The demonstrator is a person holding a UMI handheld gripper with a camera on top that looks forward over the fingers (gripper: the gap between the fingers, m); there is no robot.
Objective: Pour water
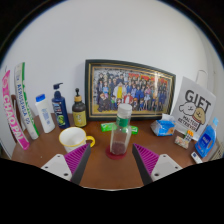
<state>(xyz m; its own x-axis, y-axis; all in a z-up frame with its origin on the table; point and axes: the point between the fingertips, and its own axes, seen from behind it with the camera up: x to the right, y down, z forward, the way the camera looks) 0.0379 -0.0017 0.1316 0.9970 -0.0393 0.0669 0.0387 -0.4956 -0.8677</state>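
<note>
A clear plastic bottle (120,130) with a white cap and a red base stands upright on the brown table (110,172), just ahead of my fingers and centred between them. To its left sits a white cup (73,138) with a yellow handle. My gripper (112,162) is open, its purple pads (79,158) spread wide to either side. Nothing is between the fingers, and bare table separates them from the bottle.
A framed group photo (129,90) leans on the wall behind the bottle. Several bottles (60,107) and tubes stand at the back left. A GIFT card (193,108), a blue box (165,126) and a blue bottle (205,140) are at the right. A green object (112,127) lies behind the bottle.
</note>
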